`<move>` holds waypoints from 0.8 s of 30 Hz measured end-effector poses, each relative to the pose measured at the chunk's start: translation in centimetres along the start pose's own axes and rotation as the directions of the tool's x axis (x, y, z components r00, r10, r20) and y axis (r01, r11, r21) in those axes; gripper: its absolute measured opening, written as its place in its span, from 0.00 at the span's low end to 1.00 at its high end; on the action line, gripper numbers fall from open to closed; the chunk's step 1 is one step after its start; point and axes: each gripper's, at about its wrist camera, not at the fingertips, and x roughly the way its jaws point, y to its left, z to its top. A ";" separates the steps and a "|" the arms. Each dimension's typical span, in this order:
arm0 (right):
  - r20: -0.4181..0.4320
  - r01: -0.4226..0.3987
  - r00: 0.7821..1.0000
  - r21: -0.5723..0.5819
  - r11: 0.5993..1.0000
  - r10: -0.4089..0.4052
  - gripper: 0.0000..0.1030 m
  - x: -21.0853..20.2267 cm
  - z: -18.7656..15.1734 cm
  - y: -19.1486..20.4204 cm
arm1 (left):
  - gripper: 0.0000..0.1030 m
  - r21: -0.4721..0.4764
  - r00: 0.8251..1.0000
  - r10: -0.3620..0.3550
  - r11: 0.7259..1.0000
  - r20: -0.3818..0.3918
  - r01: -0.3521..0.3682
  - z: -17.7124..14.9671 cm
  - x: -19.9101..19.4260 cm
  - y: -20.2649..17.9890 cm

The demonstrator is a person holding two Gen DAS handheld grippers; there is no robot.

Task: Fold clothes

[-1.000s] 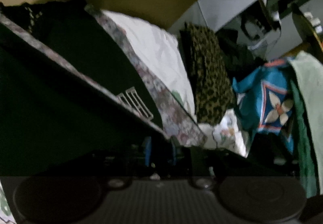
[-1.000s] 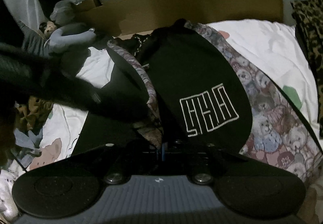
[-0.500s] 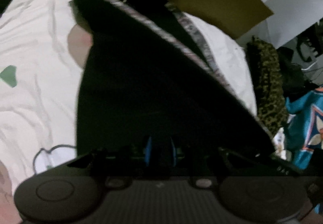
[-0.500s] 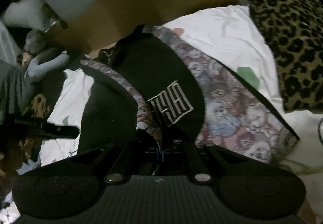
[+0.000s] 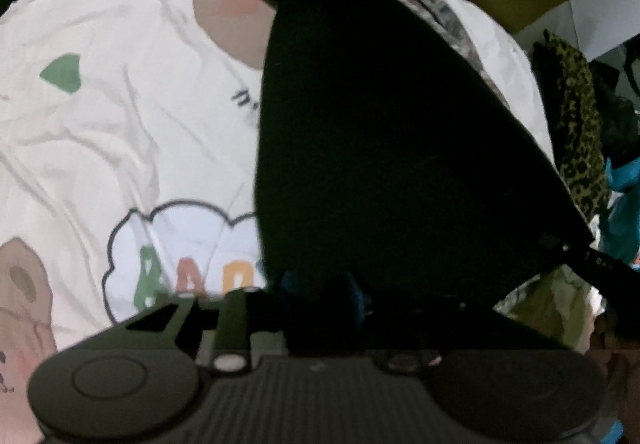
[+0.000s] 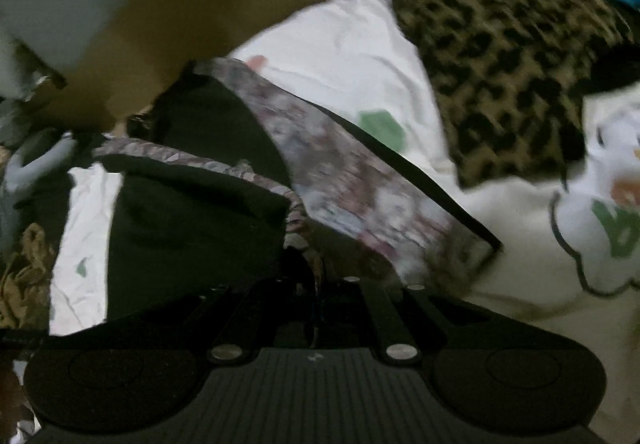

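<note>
The black garment with a patterned grey-pink bear-print lining [image 5: 384, 132] hangs in a broad dark panel from the left gripper [image 5: 324, 292], above a white bedsheet printed with cartoon bears and a cloud outline [image 5: 120, 132]. The left gripper's jaws have just been opening; the garment's lower edge lies between its blue-padded fingers [image 5: 294, 282], but the dim, blurred picture does not settle whether the pads still press on the cloth.

In the right wrist view, the right gripper [image 6: 316, 284] has its jaws pressed together on the folded, lining-trimmed edge of the same black garment [image 6: 192, 220]. The cloth runs up from the jaws, its bear-print lining [image 6: 352, 180] turned outward on the right side.

A brown cardboard box flap [image 6: 224, 4] stands behind the garment, its interior out of sight; its contents cannot be told. A leopard-print fabric [image 6: 500, 40] lies on the sheet to the right of the garment, near but not touching it. A turquoise cloth [image 5: 624, 200] shows at the right edge of the left wrist view, beyond the leopard print.
</note>
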 end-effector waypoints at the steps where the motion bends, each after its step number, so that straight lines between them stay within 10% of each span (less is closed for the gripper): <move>1: -0.009 0.011 1.000 0.015 1.000 -0.011 0.00 0.2 -0.2 -0.4 | 0.35 -0.002 1.000 -0.001 1.000 -0.007 0.001 0.0 0.1 0.2; 14: -0.021 0.032 0.999 0.024 0.999 -0.032 0.02 0.5 -0.4 -1.5 | 0.44 0.078 0.989 -0.077 0.993 -0.123 0.087 -1.5 1.2 1.4; 24: 0.035 0.083 0.996 -0.015 0.996 -0.082 0.19 -0.5 0.6 -1.5 | 0.45 -0.038 0.954 -0.221 0.975 -0.203 0.218 -3.2 3.1 3.3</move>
